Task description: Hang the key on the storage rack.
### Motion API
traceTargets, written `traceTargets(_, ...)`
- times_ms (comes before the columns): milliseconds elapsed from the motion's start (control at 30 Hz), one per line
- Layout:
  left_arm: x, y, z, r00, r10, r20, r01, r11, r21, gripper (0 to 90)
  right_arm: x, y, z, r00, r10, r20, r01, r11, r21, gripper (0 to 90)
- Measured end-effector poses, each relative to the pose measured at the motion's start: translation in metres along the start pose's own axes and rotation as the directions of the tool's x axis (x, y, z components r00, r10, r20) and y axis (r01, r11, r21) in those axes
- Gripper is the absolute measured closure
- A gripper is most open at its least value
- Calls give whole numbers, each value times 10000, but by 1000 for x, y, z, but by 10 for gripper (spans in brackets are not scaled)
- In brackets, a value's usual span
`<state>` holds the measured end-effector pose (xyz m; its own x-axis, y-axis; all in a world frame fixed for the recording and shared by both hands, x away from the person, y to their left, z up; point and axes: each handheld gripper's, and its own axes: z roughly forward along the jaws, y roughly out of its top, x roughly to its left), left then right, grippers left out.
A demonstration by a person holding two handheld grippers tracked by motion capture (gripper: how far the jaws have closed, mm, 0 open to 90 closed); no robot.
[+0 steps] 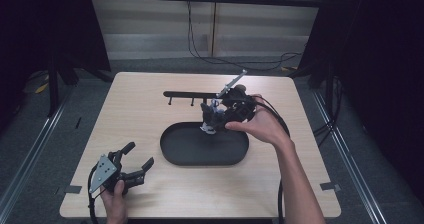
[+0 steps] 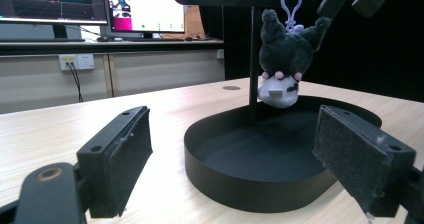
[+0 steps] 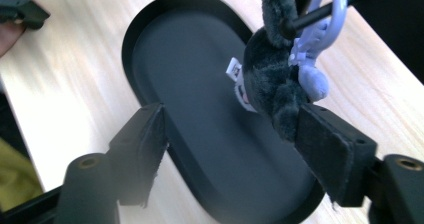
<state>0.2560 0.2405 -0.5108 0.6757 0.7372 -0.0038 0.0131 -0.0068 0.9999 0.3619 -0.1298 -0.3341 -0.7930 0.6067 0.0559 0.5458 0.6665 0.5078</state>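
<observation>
Nearest the person, the left gripper [image 1: 131,165] rests low over the front left part of the wooden table [image 1: 130,109], held in the left hand [image 1: 116,198]. Its jaws stand wide apart with nothing between them. In the left gripper view the black oval tray [image 2: 225,184] lies just ahead of those jaws on the tabletop, well clear of both pads.

Beyond the tray's near rim, a thin black post [image 2: 254,59] rises from the tray and carries a black hanging bar [image 1: 190,94] across the top. From a peg of that bar hangs the plush keychain [image 2: 285,59], a dark furry toy with a pale face, on a lilac clip [image 2: 291,6]. It hangs above the far part of the tray, ahead of the left gripper and higher than its jaws.

The right gripper [image 1: 216,115], held in the right hand [image 1: 260,126], is up at the keychain over the tray's far edge. Its jaws are spread, not clamped. In the right gripper view one pad stands alone over the tray, with open space between it and the toy, while the other pad [image 3: 325,154] lies right against the lower end of the plush. The plush hangs by its clip on the peg, just off to that pad's side.

Farthest off, past the table, are monitors [image 2: 145,6] and a wall socket [image 2: 75,61]
</observation>
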Motion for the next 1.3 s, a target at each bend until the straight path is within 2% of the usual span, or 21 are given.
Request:
traceTargets(67, 0, 0, 0, 10000, -3, -4, 3, 10000, 10, 152, 1, -6, 0, 9997, 169, 197, -165, 9996, -229, 266)
traceTargets(200, 0, 0, 0, 10000, -7, -4, 7, 10000, -1, 152, 6, -21, 2, 9988, 423, 241, -396, 9942, -1000, 256)
traceTargets(300, 0, 0, 0, 10000, 4, -7, -4, 10000, 6, 152, 11, -33, 3, 9972, 593, 445, -512, 9849, -1654, 241)
traceTargets(333, -1, 0, 0, 10000, -64, -8, 64, 10000, -53, 152, 13, -39, 3, 9956, 735, 581, -601, 9766, -2067, 236)
traceTargets(433, 0, 0, 0, 10000, -2, -8, 2, 10000, 1, 152, 15, -50, 4, 9940, 911, 613, -731, 9655, -2501, 222)
traceTargets(533, 0, 0, 0, 10000, 2, -5, -2, 10000, 0, 152, 18, -63, 5, 9890, 1328, 654, -1066, 9456, -3074, 212)
traceTargets(667, 0, 0, 0, 10000, 0, -8, 0, 10000, -2, 152, 22, -81, 9, 9851, 1566, 718, -1203, 9235, -3643, 186)
traceTargets(733, 0, 0, 0, 10000, 7, -6, -7, 10000, 1, 152, 24, -90, 14, 9803, 1842, 712, -1410, 9053, -4007, 159)
traceTargets(800, 0, 0, 0, 10000, 2, -6, -2, 10000, -1, 152, 26, -98, 18, 9782, 1917, 800, -1409, 8952, -4228, 144)
traceTargets(867, 0, 0, 0, 10000, -5, -6, 5, 10000, -5, 152, 29, -108, 23, 9720, 2196, 841, -1567, 8714, -4649, 140)
traceTargets(900, 0, 0, 0, 10000, -5, -6, 5, 10000, -5, 152, 30, -113, 26, 9674, 2365, 904, -1649, 8596, -4836, 139)
traceTargets(967, -1, 0, 0, 10000, -61, 1, 61, 10000, -40, 152, 34, -123, 31, 9517, 2750, 1367, -1646, 8325, -5290, 139)
traceTargets(1000, -1, 0, 0, 10000, -59, 4, 59, 10000, -48, 152, 36, -128, 34, 9405, 3020, 1556, -1719, 8181, -5488, 139)
traceTargets(1033, -1, 0, 0, 10000, -59, 0, 59, 10000, -40, 152, 37, -134, 38, 9300, 3240, 1738, -1759, 8072, -5634, 141)
traceTargets(1100, -1, 0, 0, 10000, -62, -1, 62, 10000, -43, 152, 40, -144, 45, 9167, 3421, 2067, -1602, 7883, -5941, 139)
traceTargets(1133, 0, 0, 0, 10000, -3, -1, 3, 10000, 4, 152, 42, -150, 48, 9063, 3577, 2249, -1542, 7756, -6121, 140)
traceTargets(1167, 0, 0, 0, 10000, 5, 4, -5, 10000, 9, 152, 43, -155, 52, 8910, 3808, 2472, -1472, 7575, -6361, 142)
traceTargets(1200, 0, 0, 0, 10000, -3, 4, 3, 10000, 0, 152, 45, -162, 56, 8766, 4054, 2591, -1434, 7342, -6636, 142)
traceTargets(1233, 0, 0, 0, 10000, 25, 6, -25, 10000, 9, 152, 46, -166, 59, 8688, 4197, 2628, -1412, 7186, -6809, 142)
traceTargets(1267, 0, 0, 0, 10000, 22, 5, -22, 10000, 7, 152, 47, -171, 63, 8569, 4407, 2673, -1410, 6992, -7008, 143)
traceTargets(1300, 0, 0, 0, 10000, -3, 8, 3, 10000, -5, 152, 48, -175, 66, 8448, 4549, 2817, -1353, 6909, -7101, 144)
